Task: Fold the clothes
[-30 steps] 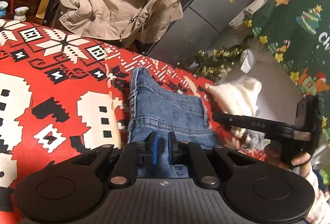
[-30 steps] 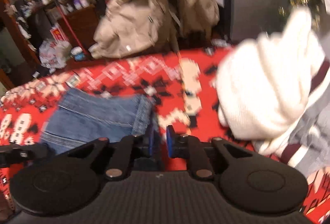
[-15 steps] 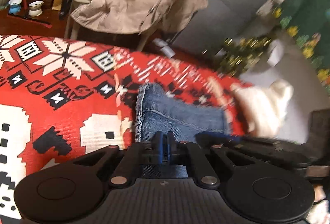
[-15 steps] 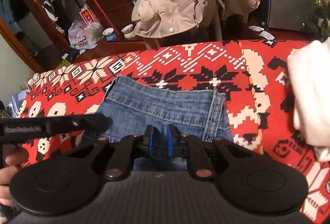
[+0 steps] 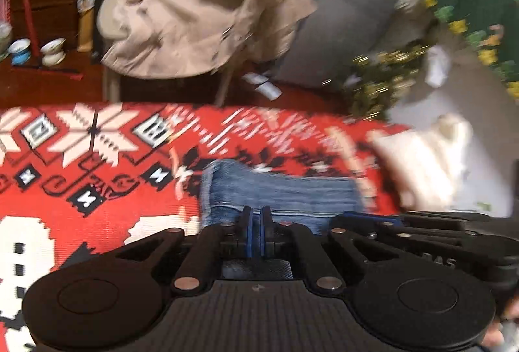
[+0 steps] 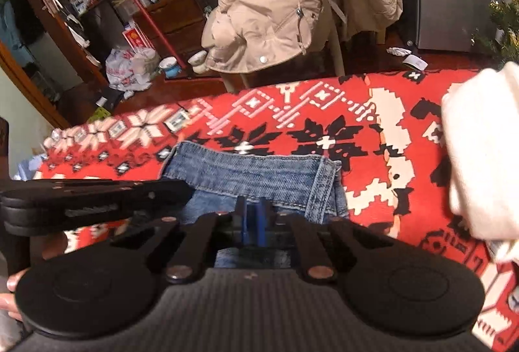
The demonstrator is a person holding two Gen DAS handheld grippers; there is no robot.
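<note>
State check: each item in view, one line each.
left gripper: shut on jeans edge
right gripper: shut on jeans edge
jeans: folded, lying on blanket
blanket: spread flat
white garment: bunched, unfolded
beige jacket: draped over chair

left hand-held gripper [image 5: 256,230] jaws closed, right hand-held gripper [image 6: 252,224] jaws nearly closed, both side by side

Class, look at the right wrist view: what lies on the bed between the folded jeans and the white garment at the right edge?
Only bare red patterned blanket lies between the jeans and the white garment; the right wrist view shows it clearly.
</note>
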